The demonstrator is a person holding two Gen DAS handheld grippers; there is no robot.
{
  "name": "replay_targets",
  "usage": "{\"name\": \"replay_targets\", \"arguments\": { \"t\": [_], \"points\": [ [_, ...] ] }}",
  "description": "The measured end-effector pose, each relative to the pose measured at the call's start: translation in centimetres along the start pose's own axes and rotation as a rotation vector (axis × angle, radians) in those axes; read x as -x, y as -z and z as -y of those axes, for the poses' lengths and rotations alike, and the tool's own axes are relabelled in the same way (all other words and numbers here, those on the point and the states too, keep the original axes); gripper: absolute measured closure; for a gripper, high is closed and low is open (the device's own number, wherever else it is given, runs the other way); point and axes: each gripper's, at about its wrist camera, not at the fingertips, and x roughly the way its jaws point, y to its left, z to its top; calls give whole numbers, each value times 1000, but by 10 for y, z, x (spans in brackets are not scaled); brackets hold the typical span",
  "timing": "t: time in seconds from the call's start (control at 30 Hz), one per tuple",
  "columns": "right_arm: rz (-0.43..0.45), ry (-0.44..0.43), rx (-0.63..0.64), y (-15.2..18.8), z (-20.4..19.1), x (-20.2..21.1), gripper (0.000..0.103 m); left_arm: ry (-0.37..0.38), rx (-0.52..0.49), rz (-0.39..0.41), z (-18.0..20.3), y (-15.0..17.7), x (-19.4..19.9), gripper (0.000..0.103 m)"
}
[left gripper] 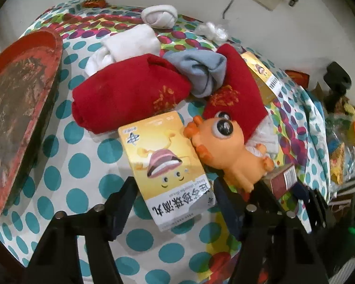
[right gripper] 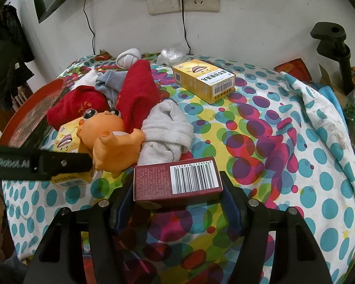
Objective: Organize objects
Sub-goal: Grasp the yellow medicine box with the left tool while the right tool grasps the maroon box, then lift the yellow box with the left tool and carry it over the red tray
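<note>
Left tongs (left gripper: 172, 203) standing apart astride yellow box (left gripper: 163, 165), contact unclear. Right tongs (right gripper: 177, 198) gripping maroon box (right gripper: 177, 184) by its ends, above the dotted counter (right gripper: 295, 165). Orange toy (right gripper: 111, 139) overlapping yellow box. Reading "tongqiu zhenzhu diwan"; barcode digits too small.

White wall (right gripper: 260, 30) is looking a bit scuffed behind the table, sockets (right gripper: 183, 0) are sitting up top with black cords (right gripper: 88, 19) hanging down, and a polka-dot cloth (right gripper: 295, 165) is covering the table.
</note>
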Motion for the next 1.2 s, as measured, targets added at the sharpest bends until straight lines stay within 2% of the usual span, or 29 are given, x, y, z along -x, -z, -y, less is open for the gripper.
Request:
{"name": "replay_targets", "arguments": {
  "t": [0.6, 0.9, 1.03, 1.2],
  "points": [
    [-9, 31, 21, -2, -5, -1, 39, 8, -332, 109, -6, 43, 40, 42],
    [-15, 54, 37, -3, -8, -1, 39, 30, -439, 110, -7, 64, 56, 43],
    [-19, 69, 49, -3, -11, -2, 39, 47, -455, 118, -16, 68, 68, 43],
    [-20, 74, 53, -4, -12, -2, 39, 10, -476, 117, -25, 69, 72, 43]
  ]
}}
